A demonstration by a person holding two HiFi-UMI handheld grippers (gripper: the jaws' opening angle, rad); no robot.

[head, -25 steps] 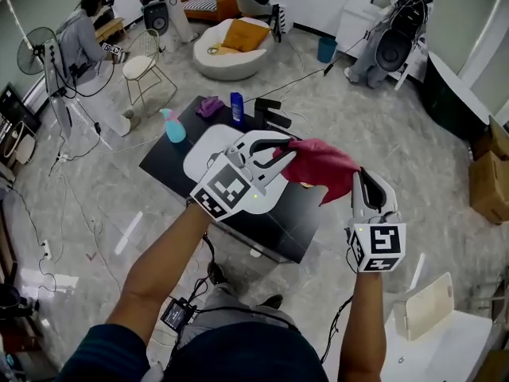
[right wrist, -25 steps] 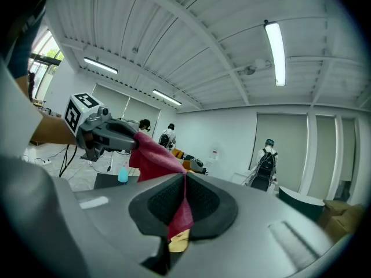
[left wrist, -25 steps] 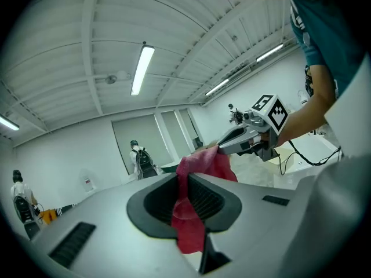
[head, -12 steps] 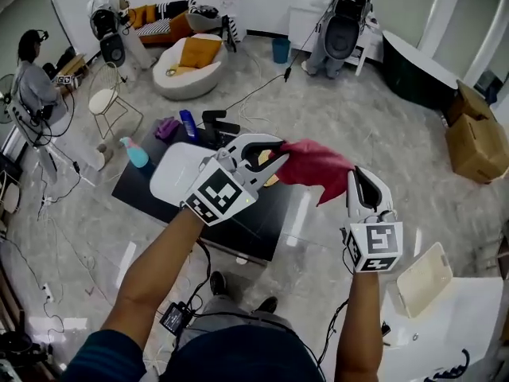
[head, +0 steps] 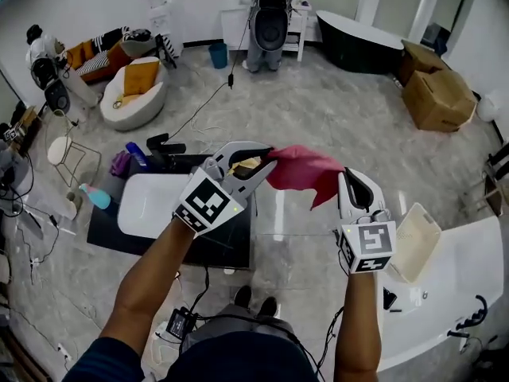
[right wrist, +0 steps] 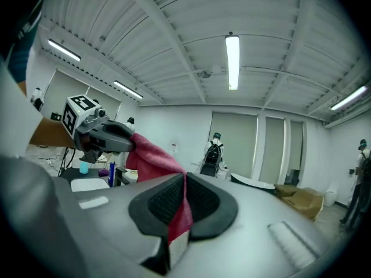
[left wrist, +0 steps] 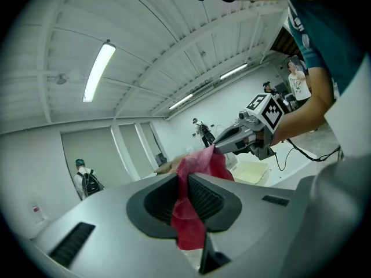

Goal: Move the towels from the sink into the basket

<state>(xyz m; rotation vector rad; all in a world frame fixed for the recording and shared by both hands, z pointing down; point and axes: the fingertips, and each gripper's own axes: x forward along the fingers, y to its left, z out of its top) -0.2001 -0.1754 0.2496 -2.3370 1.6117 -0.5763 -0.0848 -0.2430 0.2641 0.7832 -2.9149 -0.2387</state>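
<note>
Head view: left claw (head: 266,163) and right claw (head: 350,178) pinch the towel (head: 302,169) by thin edges; slippage possible short of the four-o'clock basket (head: 417,237).

- Ahead I've open floor (head: 334,118) to swing across.
- On my left, the table (head: 227,247) with sink (head: 147,205) and bottles (head: 97,196) blocks low passes.
- On my right, the basket (head: 417,243) sits at the counter (head: 469,270) edge, open above.
</note>
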